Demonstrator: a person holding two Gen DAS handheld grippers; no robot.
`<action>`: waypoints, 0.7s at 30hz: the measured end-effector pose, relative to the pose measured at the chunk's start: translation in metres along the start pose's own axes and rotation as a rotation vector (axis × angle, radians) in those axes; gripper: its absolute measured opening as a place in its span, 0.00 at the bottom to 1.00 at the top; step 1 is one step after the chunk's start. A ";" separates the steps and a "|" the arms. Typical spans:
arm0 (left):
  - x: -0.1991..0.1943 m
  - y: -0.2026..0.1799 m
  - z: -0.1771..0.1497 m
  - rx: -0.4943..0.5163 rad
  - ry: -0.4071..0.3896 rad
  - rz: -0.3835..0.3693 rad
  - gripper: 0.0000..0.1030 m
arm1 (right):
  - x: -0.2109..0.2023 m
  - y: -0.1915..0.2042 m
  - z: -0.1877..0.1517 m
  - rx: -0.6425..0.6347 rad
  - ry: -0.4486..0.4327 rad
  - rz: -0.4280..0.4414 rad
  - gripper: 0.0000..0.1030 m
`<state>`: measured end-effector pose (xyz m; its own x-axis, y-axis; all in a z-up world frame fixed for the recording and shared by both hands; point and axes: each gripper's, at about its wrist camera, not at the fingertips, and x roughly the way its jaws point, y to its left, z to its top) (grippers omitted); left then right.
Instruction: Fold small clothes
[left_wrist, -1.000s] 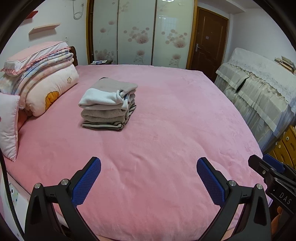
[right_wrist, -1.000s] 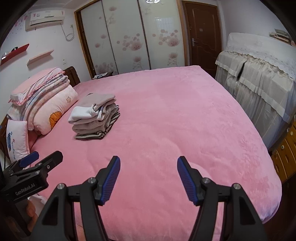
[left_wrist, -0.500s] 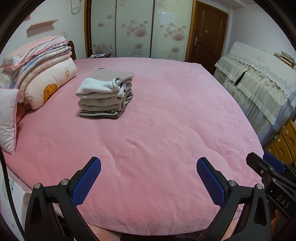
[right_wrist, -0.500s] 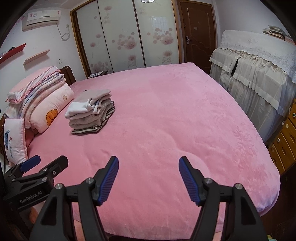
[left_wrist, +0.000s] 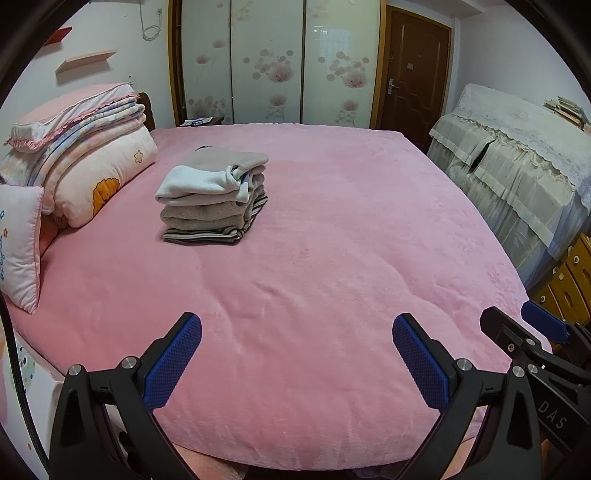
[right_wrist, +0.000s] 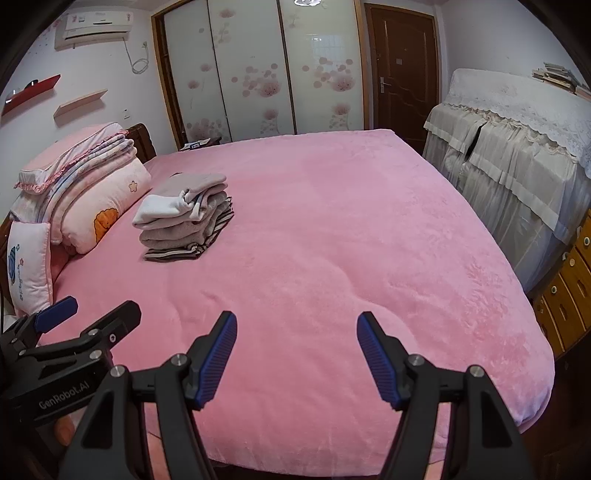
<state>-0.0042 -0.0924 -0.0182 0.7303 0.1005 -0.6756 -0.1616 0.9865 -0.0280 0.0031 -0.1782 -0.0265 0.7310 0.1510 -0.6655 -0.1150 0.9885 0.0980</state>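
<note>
A stack of folded small clothes (left_wrist: 212, 195) (right_wrist: 184, 218), grey, white and striped, rests on the pink bed (left_wrist: 332, 258) (right_wrist: 332, 240) toward its far left. My left gripper (left_wrist: 295, 332) hovers over the bed's near edge, open, nothing between its blue pads. My right gripper (right_wrist: 296, 328) is beside it over the same edge, open and empty too. Each gripper shows at the side of the other's view: the right one (left_wrist: 532, 332) and the left one (right_wrist: 70, 321). Both are well short of the stack.
Folded quilts and pillows (left_wrist: 74, 162) (right_wrist: 77, 192) lie along the bed's left side. A cloth-covered piece of furniture (left_wrist: 517, 155) (right_wrist: 517, 140) and wooden drawers (right_wrist: 569, 288) stand to the right. Wardrobe doors (left_wrist: 273, 62) and a brown door (right_wrist: 402, 70) are behind.
The left view has drawn back and lowered slightly, so the bed's near edge now shows below the fingers. Both grippers stay open; the stack has not moved.
</note>
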 end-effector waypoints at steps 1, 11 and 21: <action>0.000 0.000 0.000 0.000 0.000 -0.001 1.00 | 0.000 0.000 0.000 -0.001 -0.001 -0.001 0.66; 0.002 -0.001 0.000 -0.002 0.013 -0.010 1.00 | 0.004 0.000 -0.001 0.004 0.016 0.003 0.66; 0.006 -0.001 0.000 -0.004 0.028 -0.011 1.00 | 0.009 0.001 -0.001 0.004 0.031 0.007 0.66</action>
<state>0.0000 -0.0925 -0.0223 0.7135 0.0857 -0.6954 -0.1560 0.9870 -0.0384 0.0086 -0.1763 -0.0329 0.7087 0.1576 -0.6877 -0.1174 0.9875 0.1053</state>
